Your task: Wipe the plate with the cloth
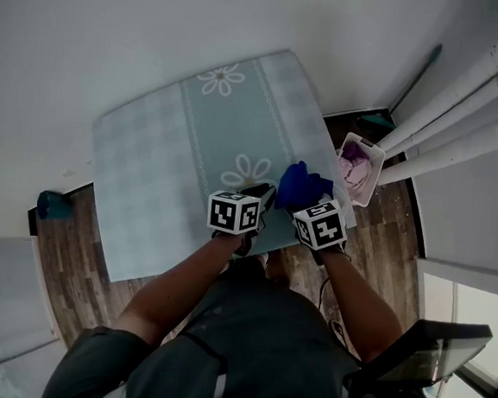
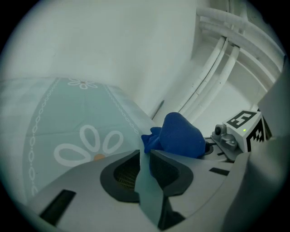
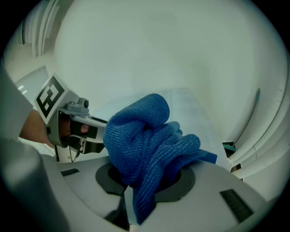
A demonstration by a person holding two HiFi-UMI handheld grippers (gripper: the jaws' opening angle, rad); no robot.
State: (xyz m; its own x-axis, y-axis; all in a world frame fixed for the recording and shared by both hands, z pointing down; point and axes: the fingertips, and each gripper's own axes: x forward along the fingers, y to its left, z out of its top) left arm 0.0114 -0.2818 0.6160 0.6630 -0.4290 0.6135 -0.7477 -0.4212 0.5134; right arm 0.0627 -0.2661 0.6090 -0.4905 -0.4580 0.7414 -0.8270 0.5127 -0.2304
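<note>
Blue cloth (image 3: 145, 145) is clamped, bunched, in right gripper (image 3: 142, 179) jaws | left gripper (image 2: 146, 170) jaws are closed on a thin pale edge, judged the plate (image 2: 150, 195), over the worktop (image 1: 167, 143) | cloth just beside plate, contact unclear | wiping judged largely left.

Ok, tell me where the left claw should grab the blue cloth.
Take the bunched top fold of the blue cloth, which stands free above the right claw; the lower end is pinched there. Come from its left, where the fold bulges out. The left claw is shut on a thin pale sheet, so that must go first.
</note>
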